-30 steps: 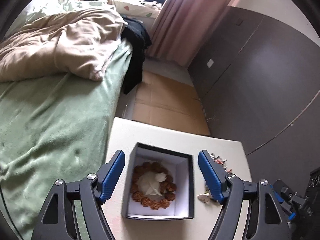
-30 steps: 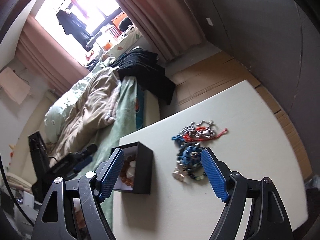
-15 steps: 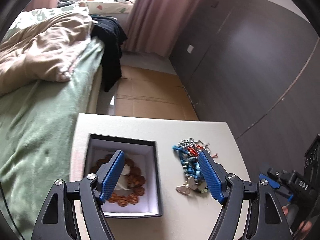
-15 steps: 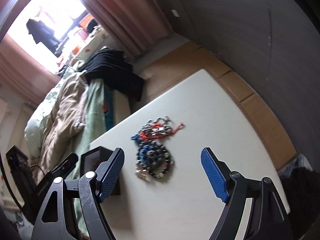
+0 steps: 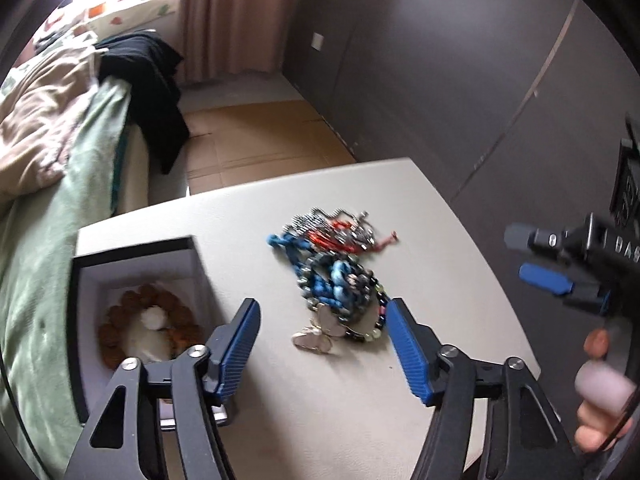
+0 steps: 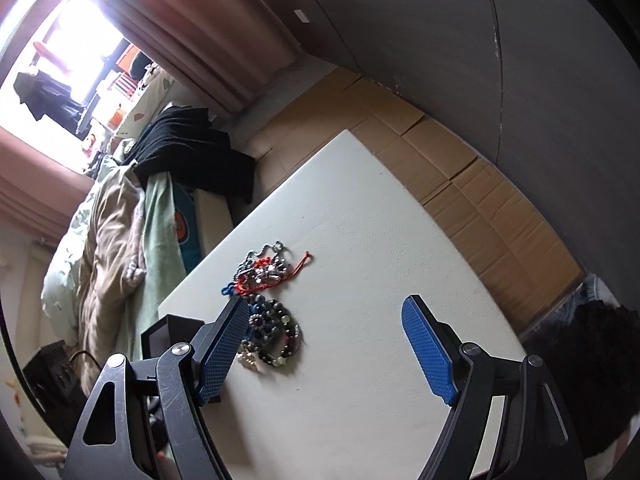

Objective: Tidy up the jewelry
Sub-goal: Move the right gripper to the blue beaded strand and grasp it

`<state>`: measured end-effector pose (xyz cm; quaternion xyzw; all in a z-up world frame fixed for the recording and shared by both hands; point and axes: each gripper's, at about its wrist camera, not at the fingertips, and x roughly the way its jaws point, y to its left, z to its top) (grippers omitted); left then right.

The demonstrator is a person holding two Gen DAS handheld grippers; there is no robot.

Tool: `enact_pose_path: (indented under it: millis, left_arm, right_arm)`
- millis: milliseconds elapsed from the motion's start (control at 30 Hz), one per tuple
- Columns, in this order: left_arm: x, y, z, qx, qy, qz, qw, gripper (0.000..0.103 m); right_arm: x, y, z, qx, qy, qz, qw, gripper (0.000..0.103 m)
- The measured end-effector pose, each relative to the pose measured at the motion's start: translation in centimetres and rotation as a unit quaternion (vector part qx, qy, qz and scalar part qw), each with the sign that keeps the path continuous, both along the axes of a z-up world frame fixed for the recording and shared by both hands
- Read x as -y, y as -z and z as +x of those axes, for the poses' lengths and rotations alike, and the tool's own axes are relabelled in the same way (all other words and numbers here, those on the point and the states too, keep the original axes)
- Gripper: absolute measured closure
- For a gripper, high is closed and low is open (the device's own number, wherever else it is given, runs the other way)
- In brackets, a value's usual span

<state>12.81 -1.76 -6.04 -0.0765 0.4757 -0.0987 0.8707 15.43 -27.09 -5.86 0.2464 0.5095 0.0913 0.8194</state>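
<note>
Left wrist view: the left claw [image 5: 322, 344] is held wide before the jewelry pile [image 5: 334, 276] mid-surface, beside the box [image 5: 136, 312]; a closing grasp is judged next.

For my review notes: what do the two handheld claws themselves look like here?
Both the left claw and the right claw match: black angular metal linkages with silver pivot screws, each carrying two long blue ribbed pads. White lettering marks the right unit's black body. Bare fingers show beside it; no sleeve is visible.
</note>
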Motion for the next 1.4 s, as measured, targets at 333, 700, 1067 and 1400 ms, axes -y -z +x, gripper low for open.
enact_pose_path:
  millis: [333, 700, 1067, 1400]
  left_arm:
    - [2.4, 3.7, 1.6, -0.04, 0.028, 0.039, 0.9981, 0.057]
    - [2.6, 5.1, 2.5, -0.053, 0.028, 0.033, 0.9976, 0.075]
    - [-0.7, 1.4, 1.4, -0.009, -0.012, -0.004, 0.9999, 0.075]
    - [-4.8, -0.6, 0.9, 0.011, -0.056, -0.025, 0.9981, 0.075]
  right_arm:
    - [1.1, 1.0, 0.8, -0.027, 0.011, -0.014, 0.999, 0.024]
    - [0.2, 1.3, 1.1, -0.035, -0.008, -0.013, 0.999, 0.024]
    - [-2.7, 1.8, 1.3, -0.033, -0.052, -0.004, 0.998, 0.024]
    - [-6.8, 2.5, 1.6, -0.022, -0.1, -0.002, 0.995, 0.043]
